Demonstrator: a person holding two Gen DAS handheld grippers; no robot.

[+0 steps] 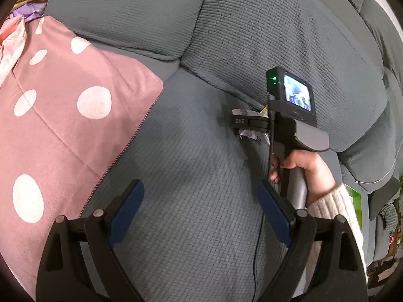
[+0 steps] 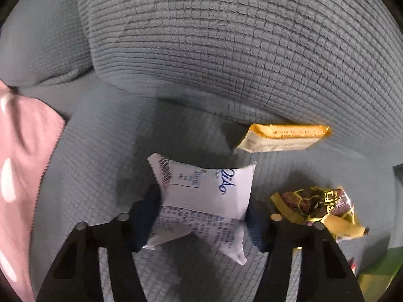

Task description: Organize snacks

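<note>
Early on: the right gripper pinches the white snack packet at frame centre, the left gripper gapes empty, and the orange packet and the brown-yellow wrapper at right remain unsorted.

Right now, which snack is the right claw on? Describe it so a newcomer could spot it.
On the grey sofa seat, below the back cushion, lie three snack packs. The one between the right claw pads is the white packet, left of the brown-and-gold wrapper and nearer than the yellow pack. Only it is white with blue script.

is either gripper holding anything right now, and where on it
The right gripper has the white snack packet between its fingers, pinched across its middle. The left gripper is open and holds nothing.
</note>
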